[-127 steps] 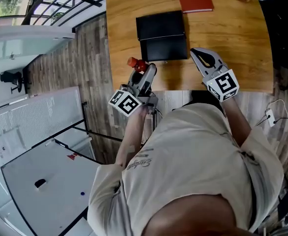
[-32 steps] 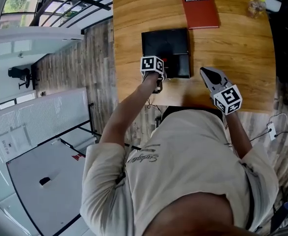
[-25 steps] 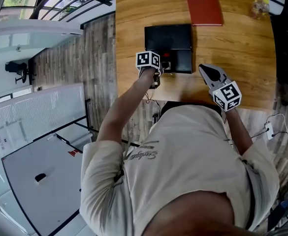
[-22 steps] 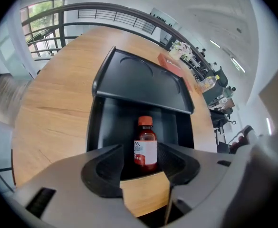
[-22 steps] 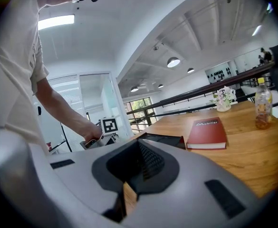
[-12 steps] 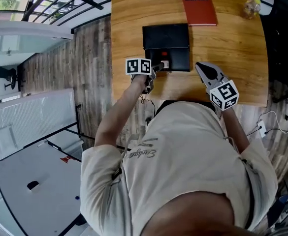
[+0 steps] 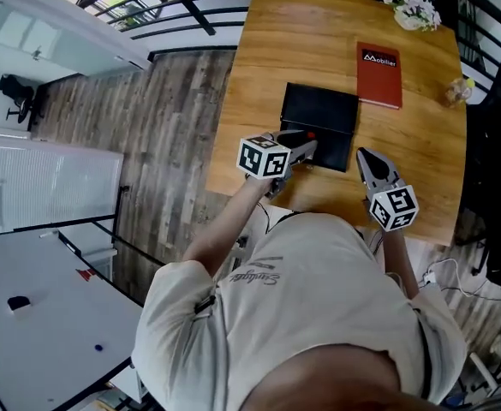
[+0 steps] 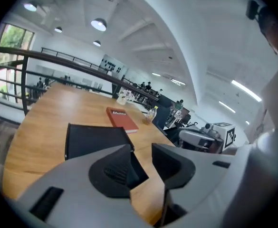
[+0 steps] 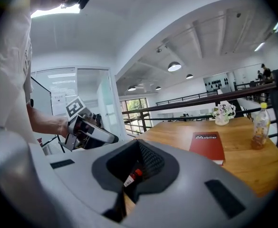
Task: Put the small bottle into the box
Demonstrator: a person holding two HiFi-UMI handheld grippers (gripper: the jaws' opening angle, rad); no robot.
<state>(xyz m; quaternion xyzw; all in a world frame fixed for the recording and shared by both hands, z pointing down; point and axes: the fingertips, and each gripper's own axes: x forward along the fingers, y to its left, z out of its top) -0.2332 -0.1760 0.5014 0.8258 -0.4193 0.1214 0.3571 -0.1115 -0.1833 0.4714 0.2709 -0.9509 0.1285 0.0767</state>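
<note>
Wooden table point(image 7: 421, 144) – black box point(image 7: 319, 114) open at centre, red book point(image 7: 378, 75) beyond it, far right. Left gripper point(image 7: 304, 147) over box's near-left edge, jaws just been closing, apart, nothing between. Right gripper point(image 7: 364, 156) near right of box, jaws together, empty. Small bottle point(image 9: 131, 178) – red cap, lying inside box. Likely light, rigid, smooth, apt to roll; if regripped, pinch across mid-body below cap, gently.
</note>
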